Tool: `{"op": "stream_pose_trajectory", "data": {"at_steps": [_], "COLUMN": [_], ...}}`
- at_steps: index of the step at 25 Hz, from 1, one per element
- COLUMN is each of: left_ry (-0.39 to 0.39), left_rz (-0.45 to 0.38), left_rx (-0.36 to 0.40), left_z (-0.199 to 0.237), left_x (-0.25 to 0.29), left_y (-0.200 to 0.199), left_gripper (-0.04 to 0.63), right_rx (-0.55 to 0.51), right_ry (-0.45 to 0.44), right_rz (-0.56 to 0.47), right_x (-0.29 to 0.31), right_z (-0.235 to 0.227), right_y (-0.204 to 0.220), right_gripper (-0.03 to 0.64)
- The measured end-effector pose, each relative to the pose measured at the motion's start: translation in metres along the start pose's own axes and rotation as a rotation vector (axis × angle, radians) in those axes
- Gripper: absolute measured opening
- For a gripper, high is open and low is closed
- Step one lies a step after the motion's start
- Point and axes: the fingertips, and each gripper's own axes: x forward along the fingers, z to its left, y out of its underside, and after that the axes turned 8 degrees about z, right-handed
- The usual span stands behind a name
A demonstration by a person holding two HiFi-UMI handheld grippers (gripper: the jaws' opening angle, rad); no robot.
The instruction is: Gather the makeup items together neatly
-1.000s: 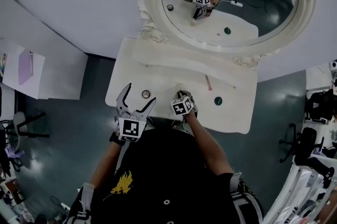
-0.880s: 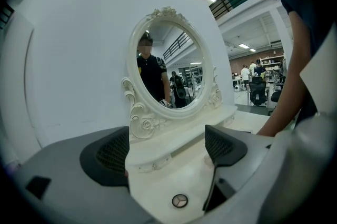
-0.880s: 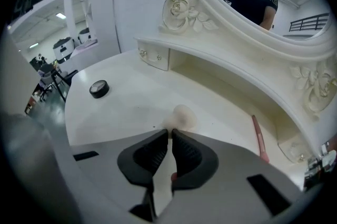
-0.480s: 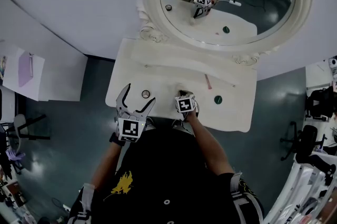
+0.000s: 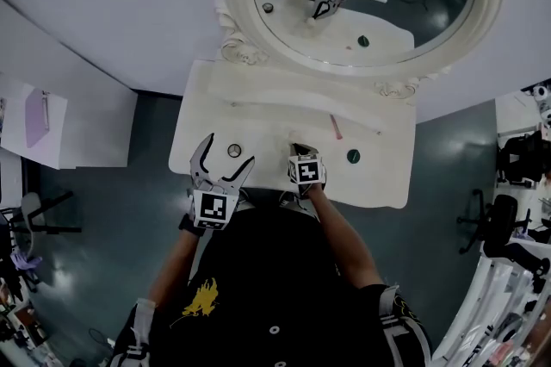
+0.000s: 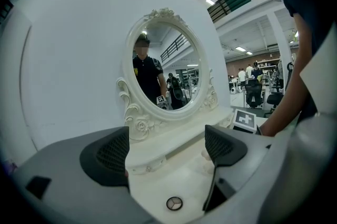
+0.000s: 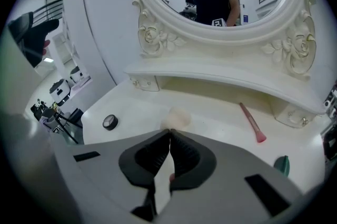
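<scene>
The left hand-held gripper [image 6: 166,152] has its jaws apart at the table's [image 5: 258,111] near left edge, with a round black compact [image 5: 233,151] lying between them, untouched; the right hand-held gripper [image 7: 169,134] has its jaws together, just near of a pale puff [image 7: 178,118]; a pink brush [image 5: 336,127] and a green piece [image 5: 353,156] lie farther right.

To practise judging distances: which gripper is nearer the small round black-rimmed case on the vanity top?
Left. The left gripper has open jaws either side of the case; the right gripper, jaws shut, sits farther right.
</scene>
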Motion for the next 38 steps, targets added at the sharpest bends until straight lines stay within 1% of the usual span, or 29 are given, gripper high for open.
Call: {"op": "stream_pose_trajectory", "data": {"at_steps": [6,14,19,26,29,32,34,38], "left_ry": [0.009,0.017,0.003,-0.005,-0.002,0.011,0.013,0.024], "left_rz": [-0.006,-0.02,-0.013,-0.012,-0.015,-0.021,-0.036,-0.041], "left_rx": [0.006,0.023,0.024,0.01,0.003,-0.02,-0.019,-0.019], "left_z": [-0.002,-0.009,-0.006,-0.008,-0.011,-0.019,-0.023,-0.025], "left_x": [0.002,0.002,-0.002,-0.005,-0.006,-0.008,-0.007,-0.009], "left_y": [-0.002,-0.011,-0.009,-0.008,-0.01,-0.015,-0.023,-0.027], "left_gripper": [0.457,0.457,0.457,0.457,0.457,0.457,0.457,0.457], "right_rx": [-0.016,-0.054,-0.048,-0.105,-0.107,-0.107,-0.113,-0.118], "right_ry": [0.012,0.052,0.072,0.091,0.108,0.132,0.14,0.144], "right_rz": [-0.066,-0.148,-0.187,-0.165,-0.145,-0.108,-0.092,-0.088], "right_x": [-0.02,-0.045,-0.054,-0.045,-0.037,-0.031,-0.024,-0.011], "right_z": [-0.012,-0.049,-0.076,-0.094,-0.102,-0.108,-0.112,-0.112], "right_y": [-0.026,-0.071,-0.101,-0.132,-0.144,-0.143,-0.145,-0.147], "right_gripper": [0.021,0.021,0.023,0.023,0.025,0.026,0.029,0.029]}}
